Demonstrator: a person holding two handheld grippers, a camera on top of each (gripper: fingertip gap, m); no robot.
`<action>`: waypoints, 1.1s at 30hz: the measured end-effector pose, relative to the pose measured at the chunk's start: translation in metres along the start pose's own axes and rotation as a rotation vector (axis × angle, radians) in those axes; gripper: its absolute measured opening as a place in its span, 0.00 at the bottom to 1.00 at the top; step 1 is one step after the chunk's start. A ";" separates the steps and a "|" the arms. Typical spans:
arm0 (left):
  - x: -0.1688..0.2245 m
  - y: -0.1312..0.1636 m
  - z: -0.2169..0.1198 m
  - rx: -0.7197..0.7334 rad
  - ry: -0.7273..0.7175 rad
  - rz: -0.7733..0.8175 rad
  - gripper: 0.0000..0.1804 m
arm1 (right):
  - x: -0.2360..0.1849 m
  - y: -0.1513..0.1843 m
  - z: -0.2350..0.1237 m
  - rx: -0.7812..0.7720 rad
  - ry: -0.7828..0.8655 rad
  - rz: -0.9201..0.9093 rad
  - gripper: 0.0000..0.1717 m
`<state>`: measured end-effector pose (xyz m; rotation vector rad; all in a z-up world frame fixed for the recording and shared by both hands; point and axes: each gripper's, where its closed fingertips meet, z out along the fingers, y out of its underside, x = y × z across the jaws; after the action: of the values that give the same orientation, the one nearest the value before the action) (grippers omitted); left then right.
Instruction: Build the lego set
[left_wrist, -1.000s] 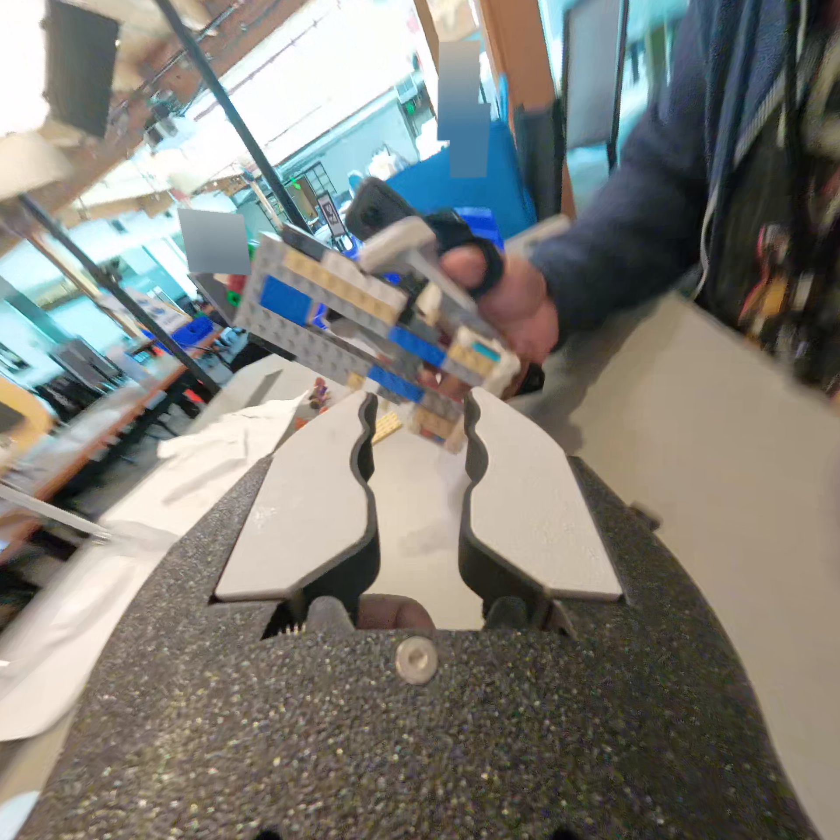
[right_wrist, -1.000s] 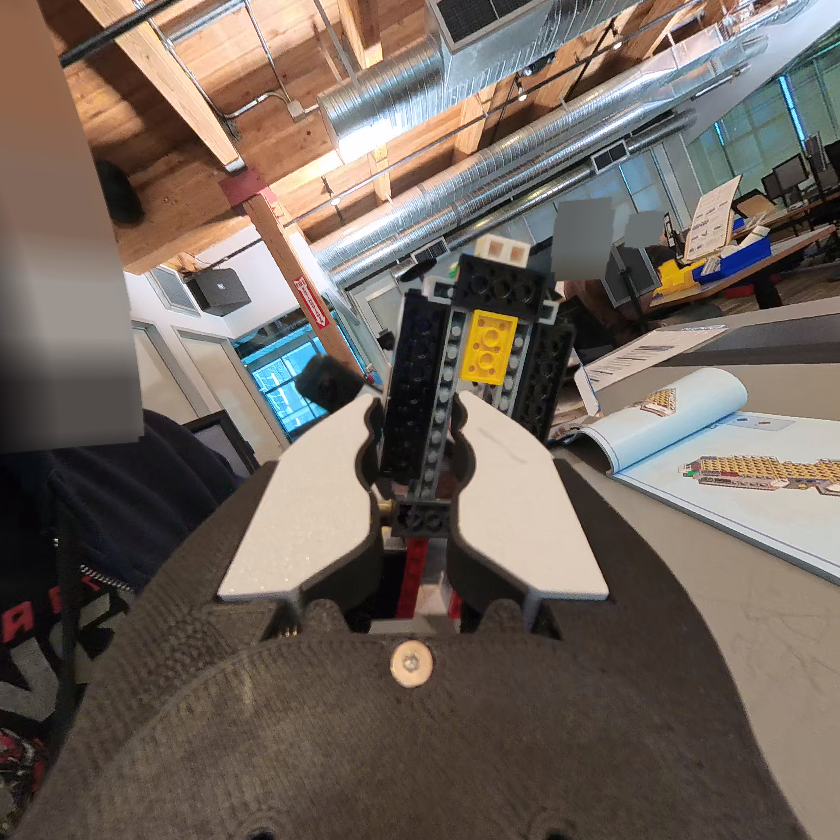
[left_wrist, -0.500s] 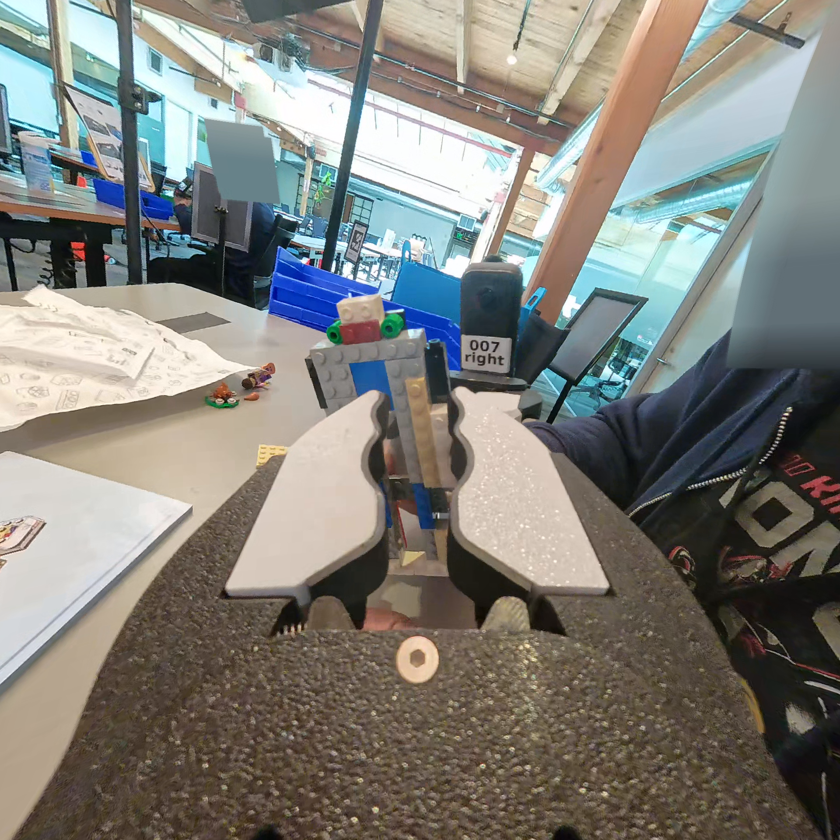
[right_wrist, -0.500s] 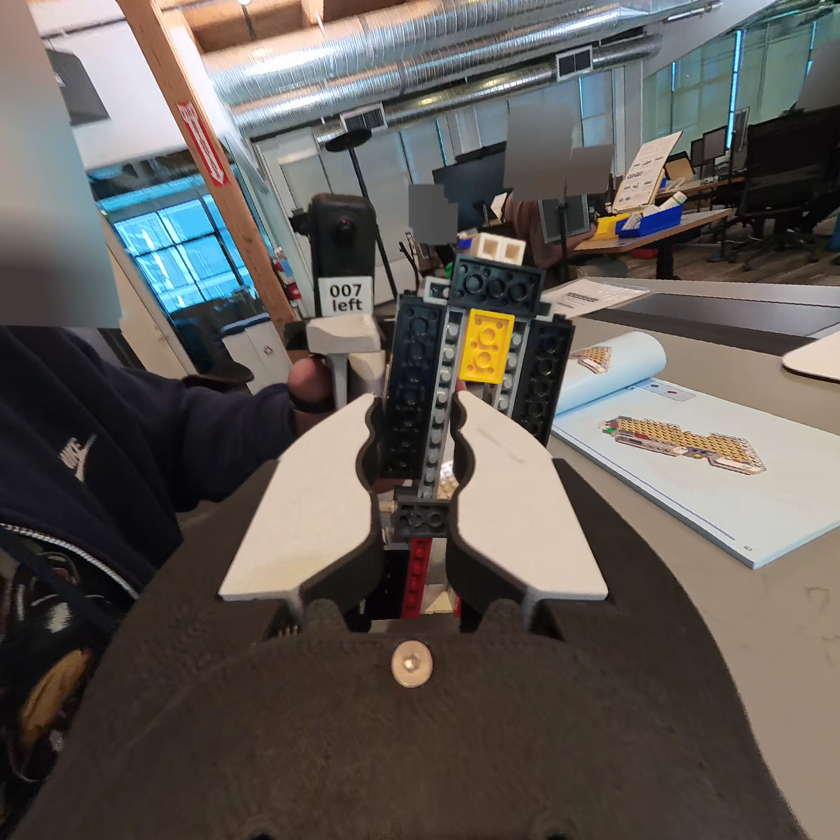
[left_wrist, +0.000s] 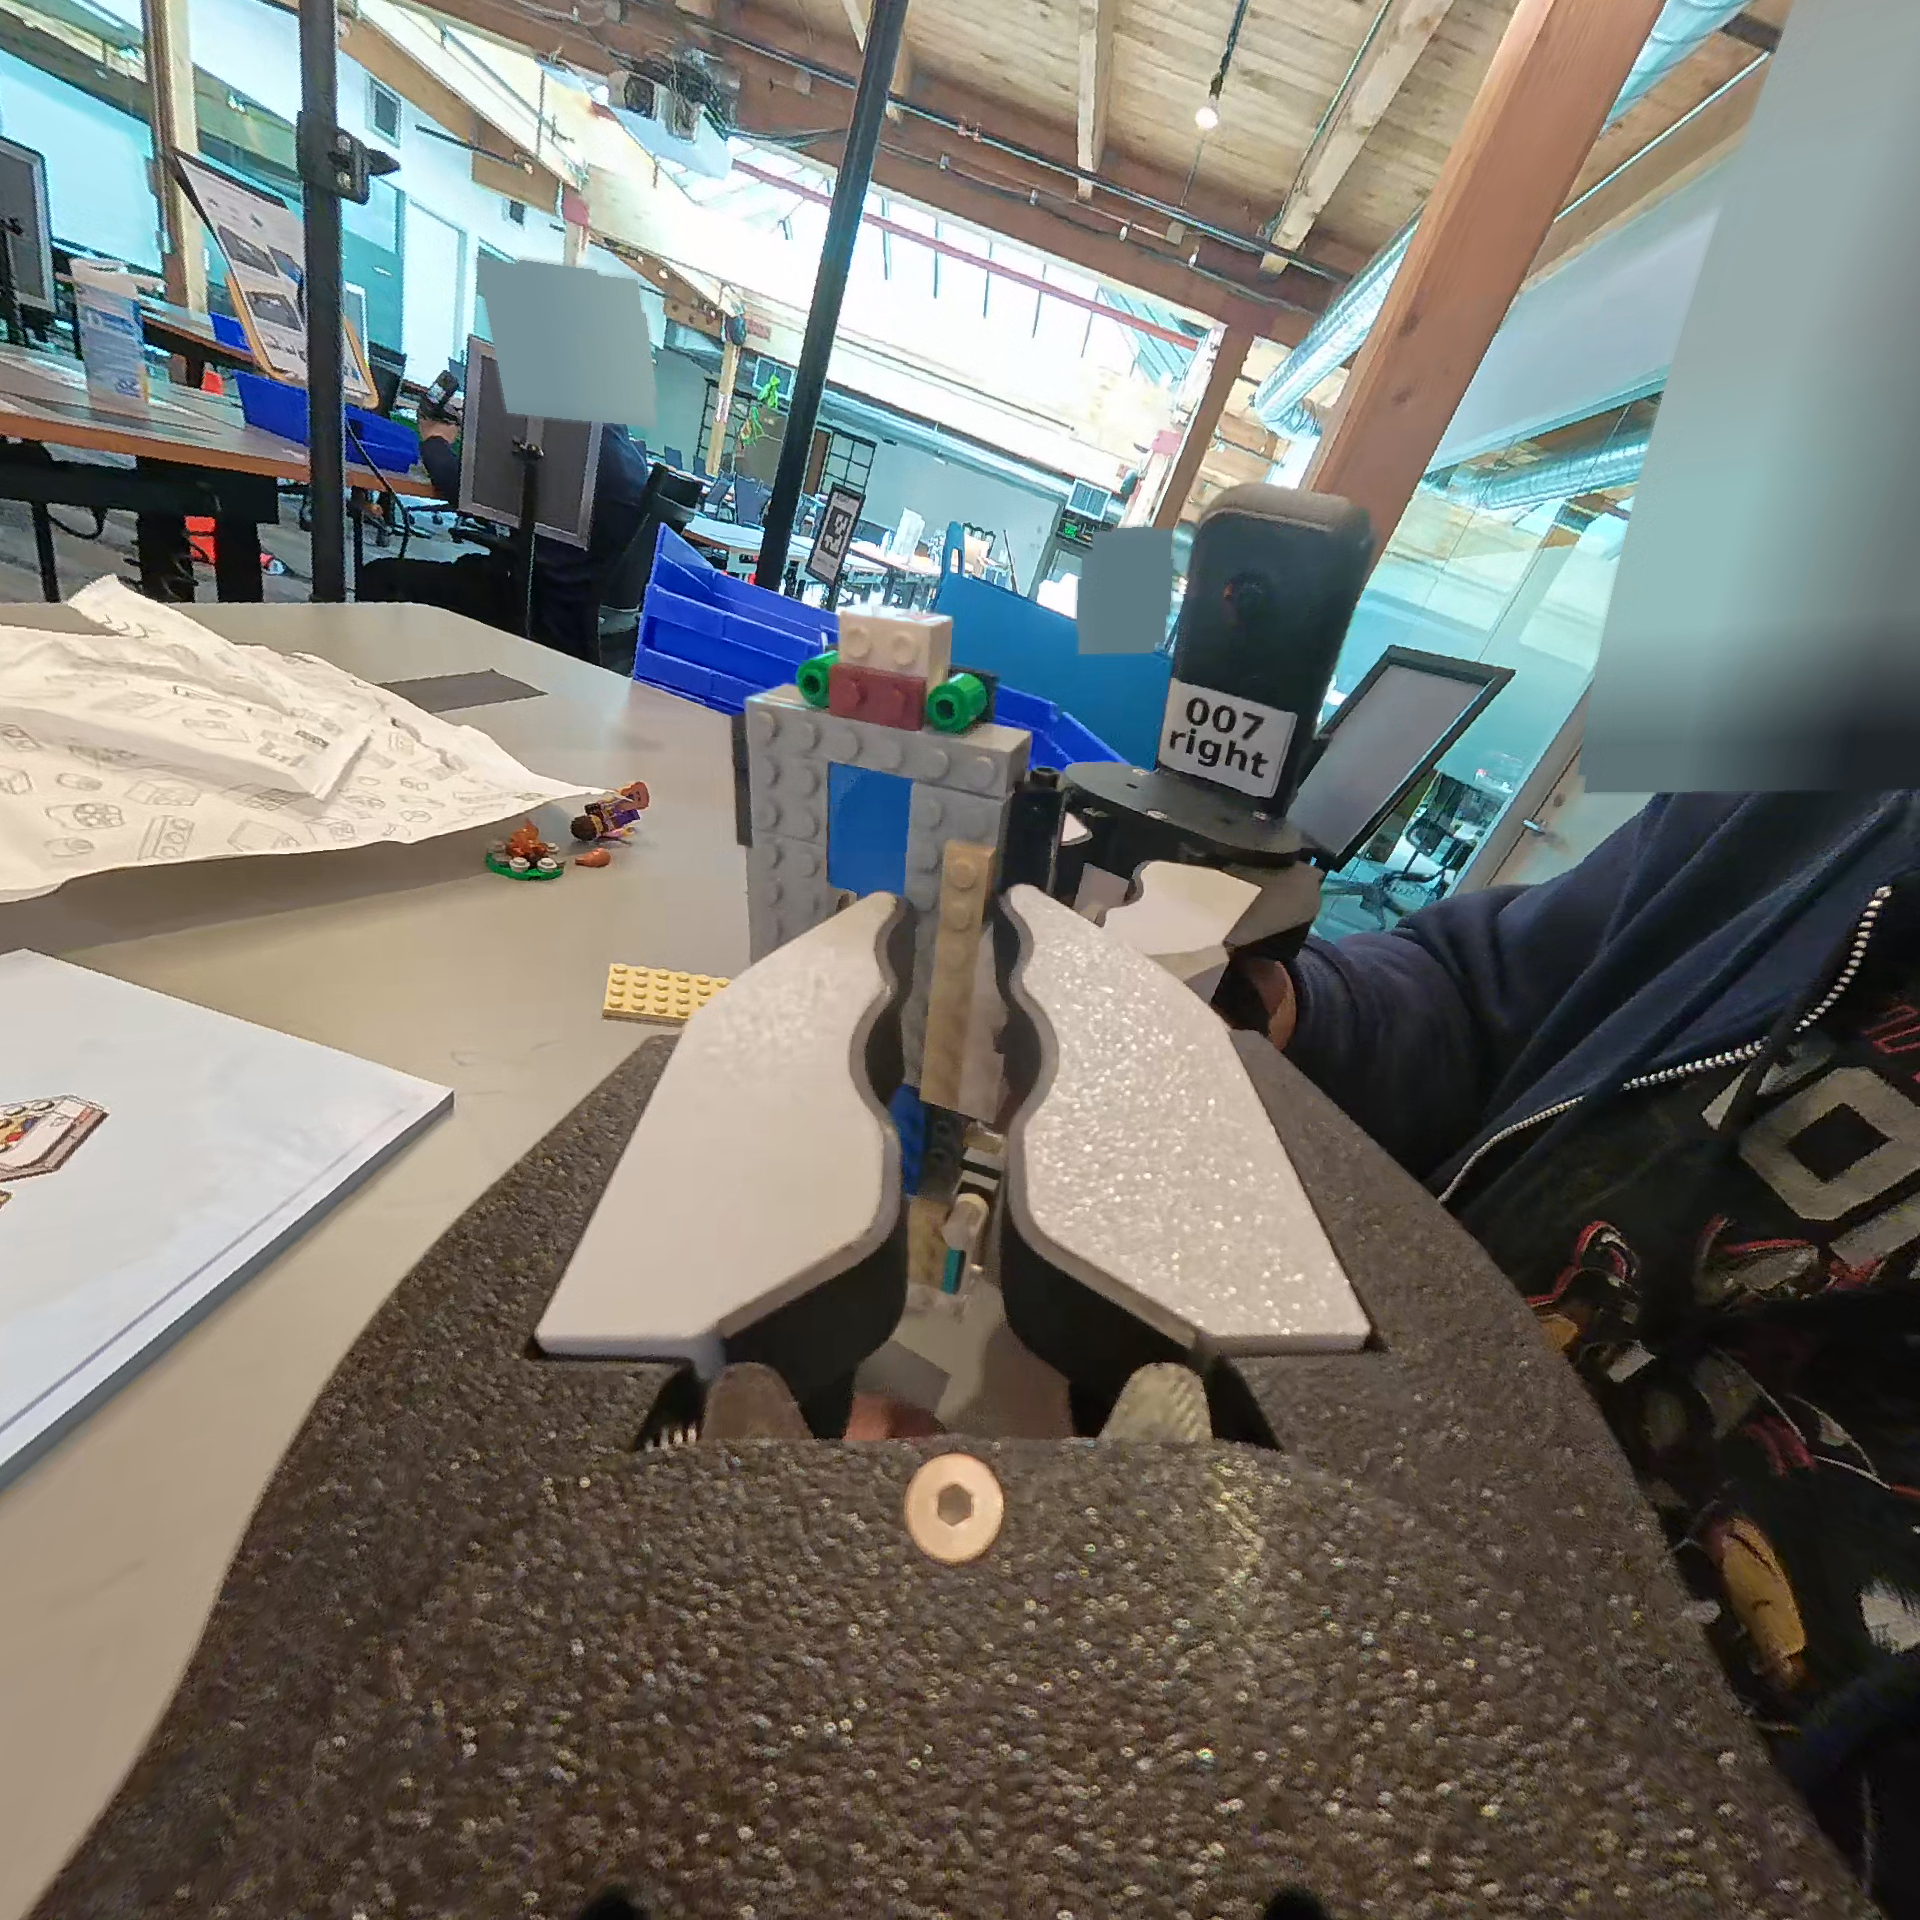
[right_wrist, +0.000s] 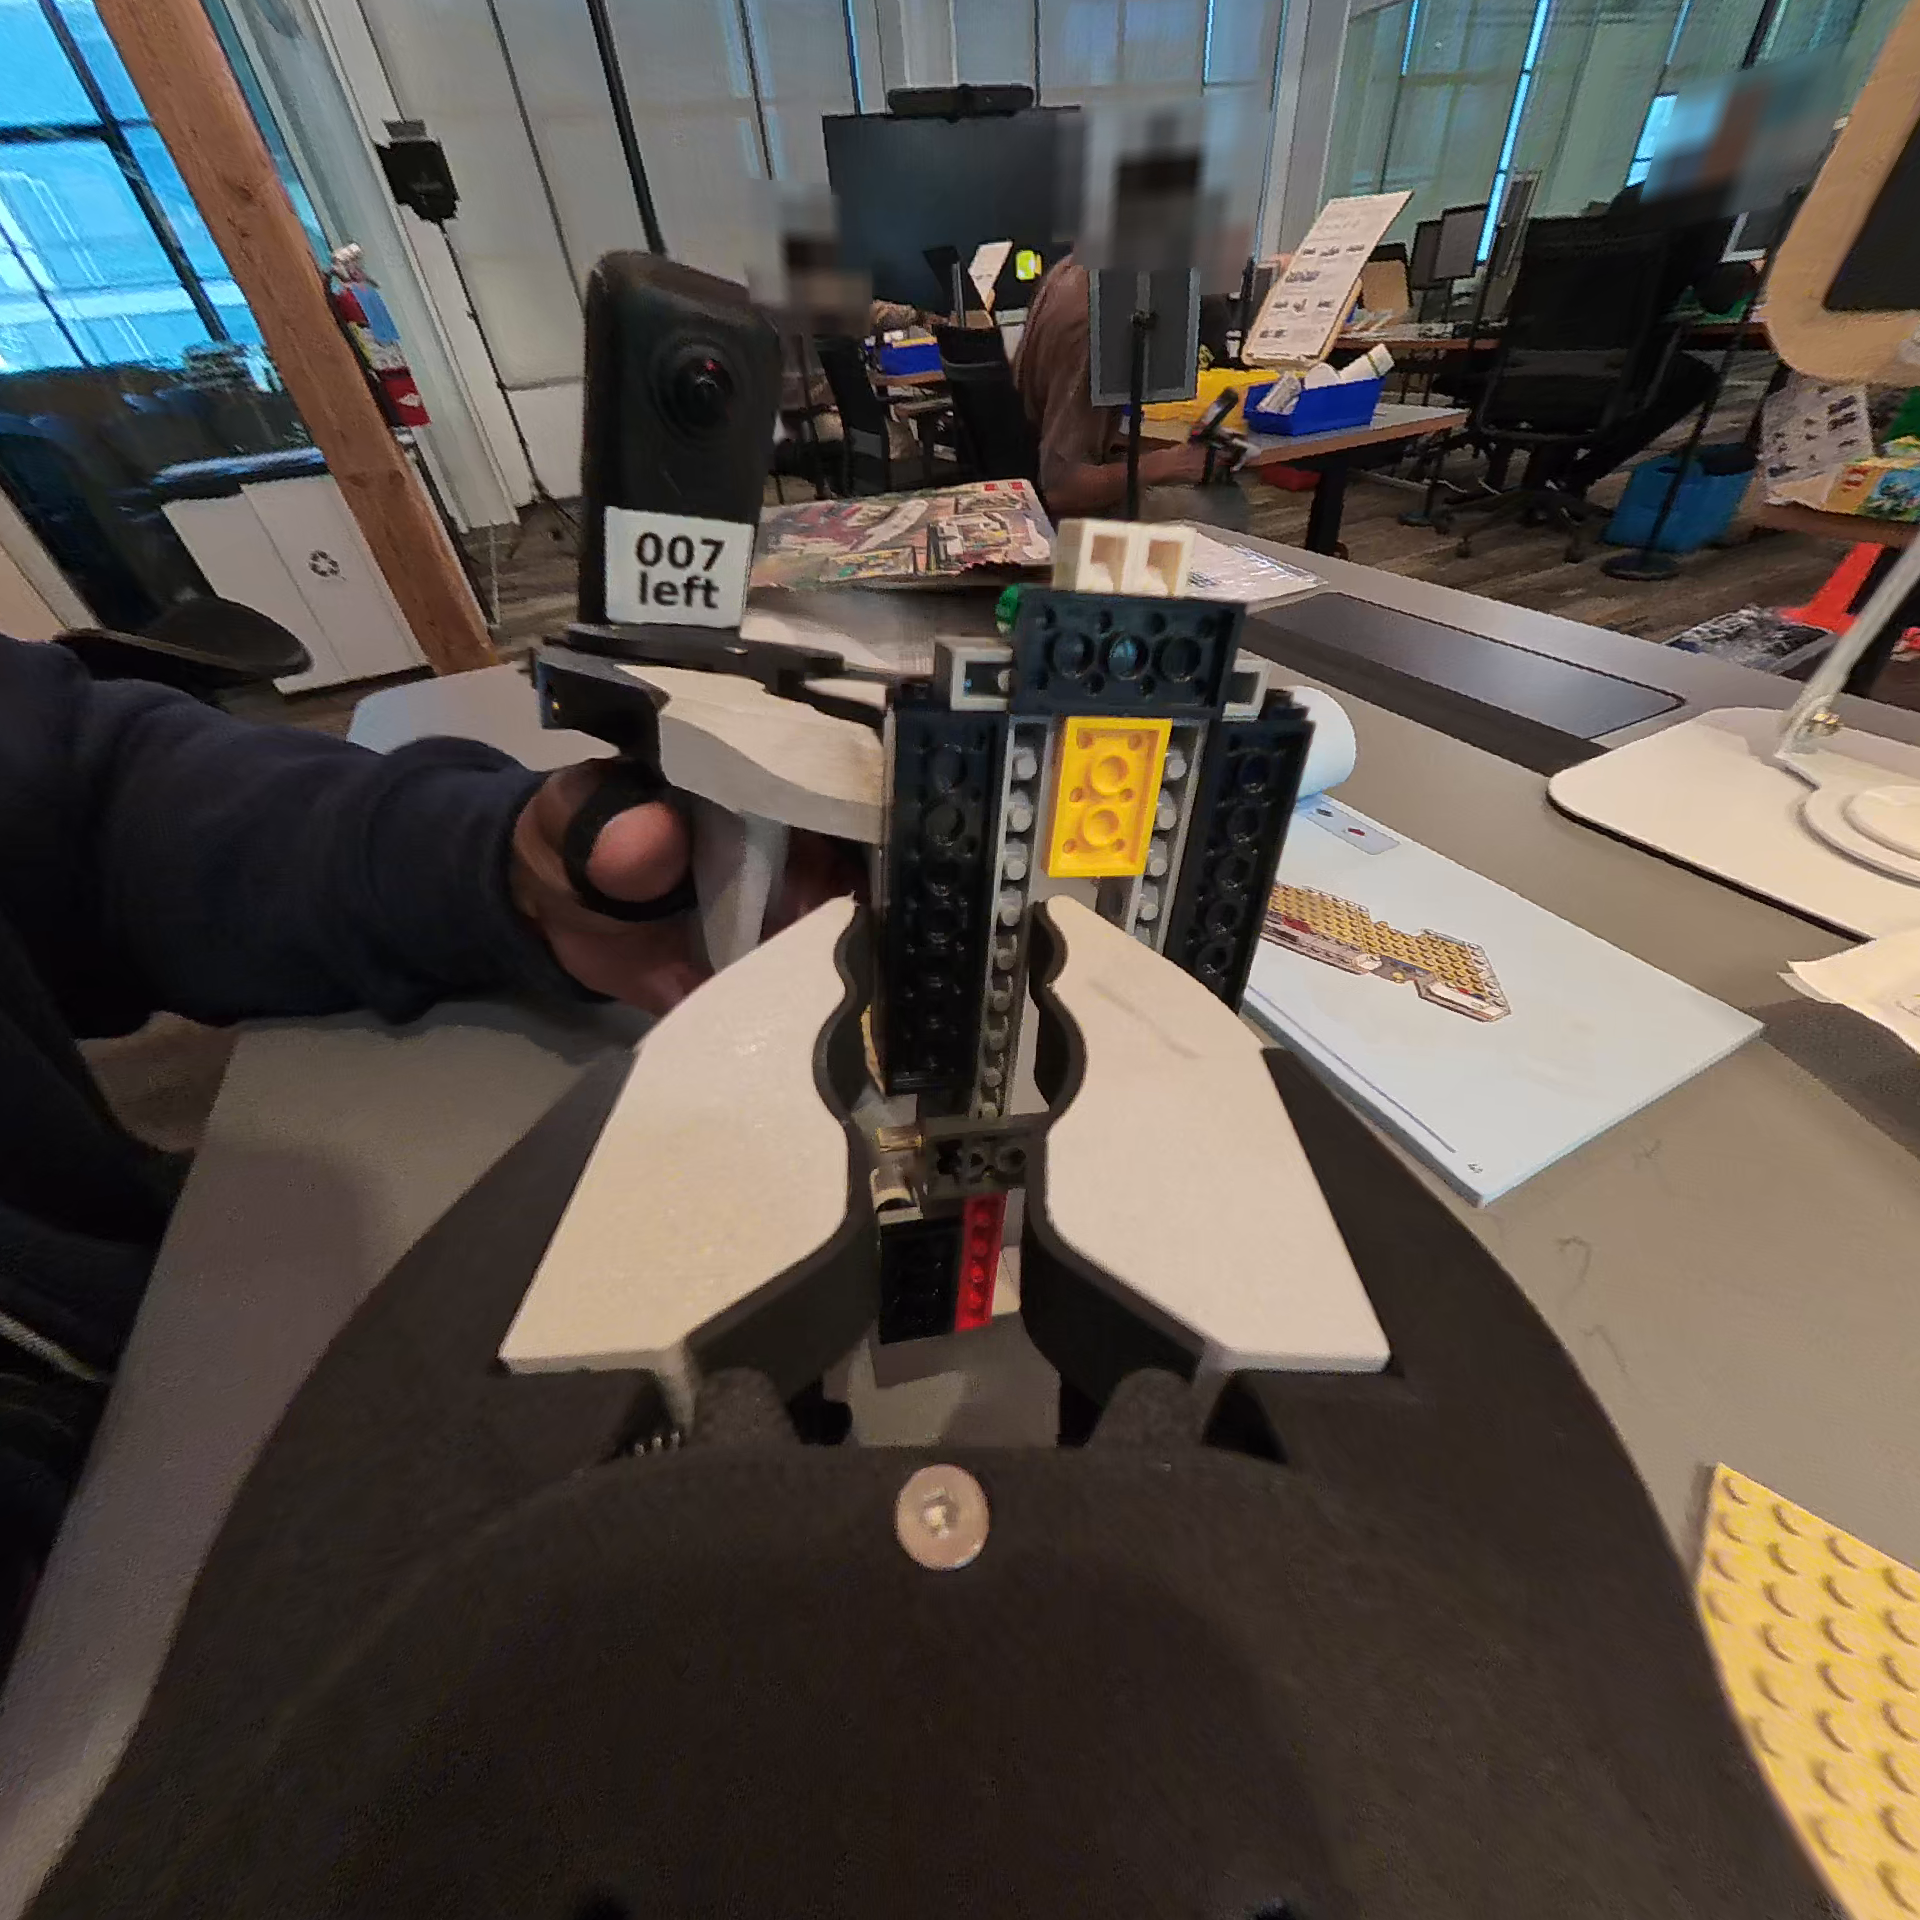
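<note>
Both grippers grip one toy-brick model, held upright above the grey table (left_wrist: 343, 966) between them. The left gripper (left_wrist: 951, 925) has its pale fingers drawn close on a narrow tan studded strip (left_wrist: 954, 987) that runs up the studded face of the grey, blue and black brick model (left_wrist: 790, 821); the pads sit against the strip's sides. That face carries a grey frame around a blue panel, topped by a dark red brick, a white brick and two green round pieces.

The right gripper (right_wrist: 951, 935) pinches the same model from the opposite side — its fingers (right_wrist: 748, 1049) bear on a black plate and a grey studded strip of the underside, where a yellow plate (right_wrist: 1107, 795) sits higher up. In the right wrist view the left gripper's finger touches the model's left edge, with the person's hand (right_wrist: 613, 873) in a dark blue sleeve behind it.

On the table lie a flat tan studded plate (left_wrist: 660, 992) just beside the model, a small green-based minifigure scene (left_wrist: 530, 857), a crumpled printed paper sheet (left_wrist: 187, 748) and an open instruction booklet (right_wrist: 1455, 997). Blue plastic bins (left_wrist: 717, 644) stand at the far edge — and a large yellow studded baseplate (right_wrist: 1829, 1662) lies at the right.
</note>
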<state>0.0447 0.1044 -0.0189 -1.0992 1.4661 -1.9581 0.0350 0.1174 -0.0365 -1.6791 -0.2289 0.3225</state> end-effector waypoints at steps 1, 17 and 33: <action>0.000 0.000 0.000 0.007 0.005 -0.012 0.08 | 0.001 0.000 0.000 -0.013 0.017 -0.021 0.17; -0.005 0.008 0.003 0.009 0.017 -0.079 0.08 | 0.012 0.014 -0.001 -0.187 0.170 -0.190 0.17; -0.004 0.014 0.002 -0.055 0.000 0.053 0.08 | 0.010 0.019 0.000 -0.207 0.141 -0.182 0.18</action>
<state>0.0471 0.1015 -0.0331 -1.0721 1.5415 -1.8926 0.0438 0.1180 -0.0561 -1.8614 -0.3162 0.0440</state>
